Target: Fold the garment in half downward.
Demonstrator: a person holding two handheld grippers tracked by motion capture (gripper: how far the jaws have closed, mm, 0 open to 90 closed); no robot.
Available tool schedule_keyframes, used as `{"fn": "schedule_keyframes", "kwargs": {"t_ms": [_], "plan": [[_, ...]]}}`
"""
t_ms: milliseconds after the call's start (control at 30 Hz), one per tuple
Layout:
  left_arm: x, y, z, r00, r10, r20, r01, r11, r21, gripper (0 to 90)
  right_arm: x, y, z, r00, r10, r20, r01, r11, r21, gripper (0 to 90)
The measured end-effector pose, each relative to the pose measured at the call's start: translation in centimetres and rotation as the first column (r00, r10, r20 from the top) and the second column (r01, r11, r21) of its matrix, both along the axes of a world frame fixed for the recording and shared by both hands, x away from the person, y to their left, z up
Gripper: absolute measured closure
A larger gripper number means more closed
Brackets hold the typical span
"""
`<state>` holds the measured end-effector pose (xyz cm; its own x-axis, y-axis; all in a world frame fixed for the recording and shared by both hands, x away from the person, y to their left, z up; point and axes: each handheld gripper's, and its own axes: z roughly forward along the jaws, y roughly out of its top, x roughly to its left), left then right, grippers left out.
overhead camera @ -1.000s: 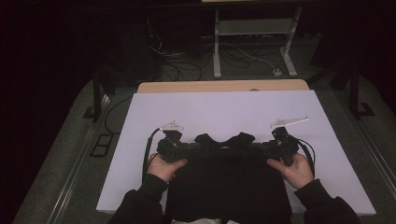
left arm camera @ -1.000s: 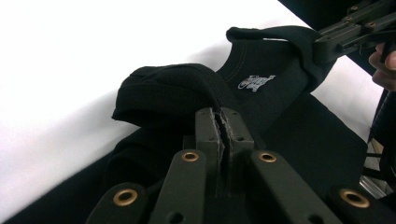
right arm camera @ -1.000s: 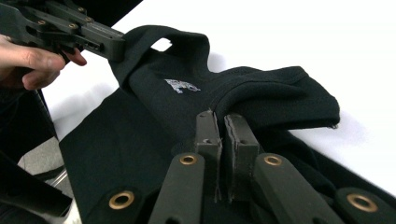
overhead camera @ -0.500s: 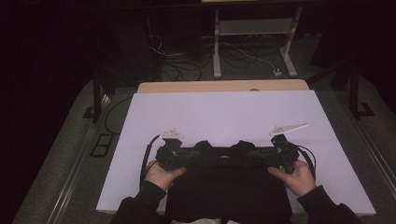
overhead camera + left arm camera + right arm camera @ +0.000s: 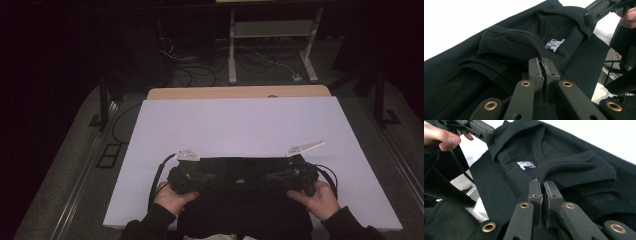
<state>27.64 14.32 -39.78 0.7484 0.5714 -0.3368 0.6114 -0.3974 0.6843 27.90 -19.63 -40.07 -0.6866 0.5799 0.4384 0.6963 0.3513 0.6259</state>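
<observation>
A black shirt (image 5: 240,200) lies on the white tabletop (image 5: 240,125) at its near edge, its collar edge running left to right, its body pointing toward the person and hanging over that edge. The left tongs (image 5: 542,61) are clamped on a fold of cloth near the collar; the right tongs (image 5: 541,182) are likewise closed on a fold. A small white label (image 5: 555,44) sits inside the neck.

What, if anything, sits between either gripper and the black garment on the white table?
Nothing visible. The left gripper and right gripper are each shut on a fold of the black garment itself.
</observation>
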Motion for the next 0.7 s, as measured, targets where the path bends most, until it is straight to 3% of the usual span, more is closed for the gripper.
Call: {"fn": "schedule_keyframes", "kwargs": {"t_ms": [367, 700], "plan": [[-0.8, -0.4, -1.0, 0.9986, -0.033, -0.042, 0.034, 0.9987, 0.038, 85.7, -0.9, 0.7, -1.4, 0.9969, 0.047, -0.063, -0.05, 0.9975, -0.05, 83.7], [-1.8, -0.6, -1.6, 0.9946, -0.067, -0.079, 0.073, 0.9945, 0.076, 85.6, -2.1, 0.2, -1.5, 0.9954, 0.055, -0.078, -0.06, 0.9969, -0.051, 83.5]]}}
